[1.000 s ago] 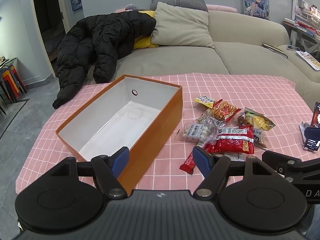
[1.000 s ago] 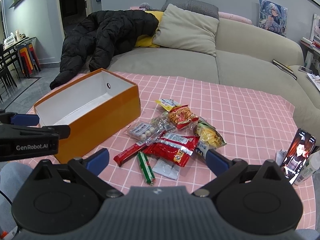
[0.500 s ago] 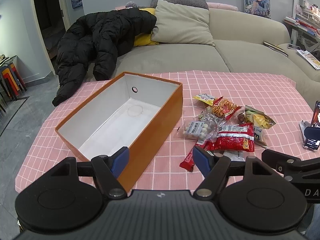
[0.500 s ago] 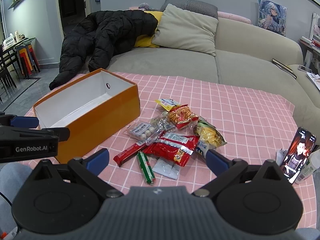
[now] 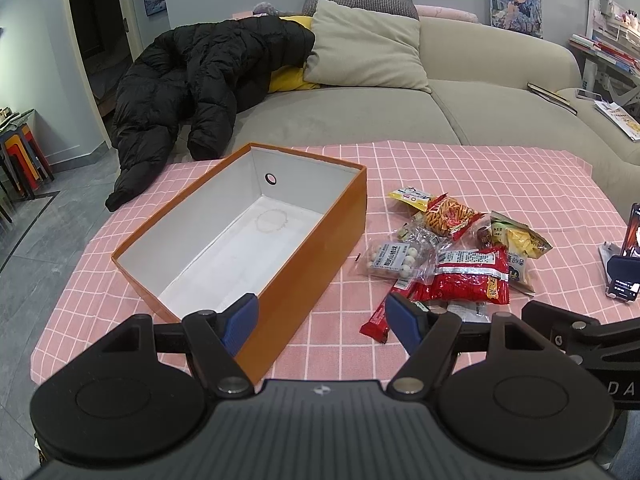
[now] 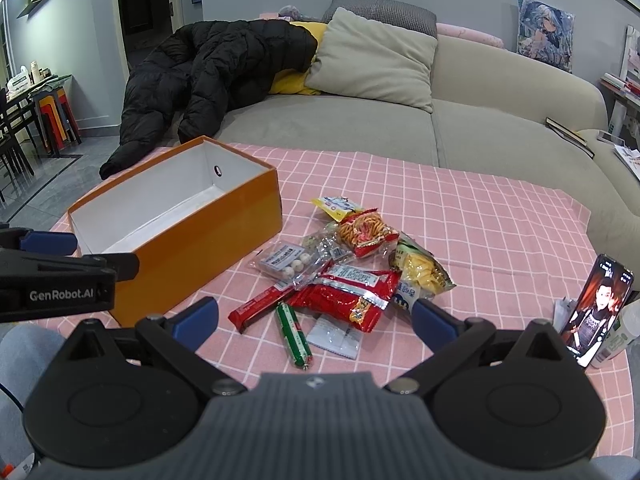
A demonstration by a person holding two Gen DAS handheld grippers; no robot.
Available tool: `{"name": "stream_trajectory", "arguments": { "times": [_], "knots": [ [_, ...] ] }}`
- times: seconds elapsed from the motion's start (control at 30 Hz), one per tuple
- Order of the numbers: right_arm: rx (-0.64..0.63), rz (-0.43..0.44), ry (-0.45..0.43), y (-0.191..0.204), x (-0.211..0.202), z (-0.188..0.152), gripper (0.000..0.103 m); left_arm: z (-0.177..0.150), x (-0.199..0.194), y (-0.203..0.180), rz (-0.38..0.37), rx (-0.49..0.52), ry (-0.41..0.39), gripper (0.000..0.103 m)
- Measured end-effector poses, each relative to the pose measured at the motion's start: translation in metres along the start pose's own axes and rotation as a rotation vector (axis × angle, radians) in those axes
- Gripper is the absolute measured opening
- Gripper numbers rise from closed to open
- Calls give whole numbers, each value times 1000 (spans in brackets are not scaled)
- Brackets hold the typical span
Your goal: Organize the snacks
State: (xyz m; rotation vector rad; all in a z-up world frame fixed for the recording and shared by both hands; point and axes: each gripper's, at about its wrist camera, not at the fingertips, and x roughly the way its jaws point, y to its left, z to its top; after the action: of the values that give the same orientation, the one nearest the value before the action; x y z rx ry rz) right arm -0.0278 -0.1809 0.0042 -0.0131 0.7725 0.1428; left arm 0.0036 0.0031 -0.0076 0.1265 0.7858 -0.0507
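An open orange box (image 5: 320, 240) (image 6: 208, 236) with a white inside stands empty on the pink checked tablecloth. To its right lies a pile of snack packets: a big red bag (image 5: 468, 280) (image 6: 344, 292), a clear pack of white balls (image 5: 394, 260) (image 6: 284, 260), an orange-stick packet (image 6: 366, 232), a yellow chip bag (image 6: 420, 272), a red bar (image 6: 260, 306) and a green sausage stick (image 6: 294, 334). My left gripper (image 5: 322, 322) is open and empty over the box's near corner. My right gripper (image 6: 314, 318) is open and empty just short of the pile.
A phone (image 6: 598, 308) stands propped at the table's right edge, with a white bottle (image 6: 618, 338) beside it. A beige sofa (image 5: 360, 120) with a black jacket (image 5: 192, 80) and cushions sits behind the table. Stools (image 6: 56, 120) stand at far left.
The left wrist view has shifted slightly, so the box and snacks sit a little higher in frame. The right gripper has barely moved. Both grippers stay open.
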Motion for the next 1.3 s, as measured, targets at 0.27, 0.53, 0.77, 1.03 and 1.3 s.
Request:
{"name": "stream_trajectory", "arguments": {
  "times": [0.27, 0.53, 0.77, 1.03, 1.3],
  "knots": [
    [1, 1, 2, 2, 1, 0, 99, 0, 0, 1, -1, -2, 0, 85],
    [3, 18, 5, 3, 3, -1, 99, 1, 0, 2, -3, -4, 8, 85],
    [11, 21, -2, 1, 5, -4, 99, 2, 5, -3, -15, 5, 12, 85],
    [16, 32, 34, -12, 27, -14, 75, 0, 28, -14, -169, 44, 45, 64],
    [-45, 46, 59, -26, 66, -21, 65, 5, 74, -27, -281, 81, 103, 69]
  ]
}}
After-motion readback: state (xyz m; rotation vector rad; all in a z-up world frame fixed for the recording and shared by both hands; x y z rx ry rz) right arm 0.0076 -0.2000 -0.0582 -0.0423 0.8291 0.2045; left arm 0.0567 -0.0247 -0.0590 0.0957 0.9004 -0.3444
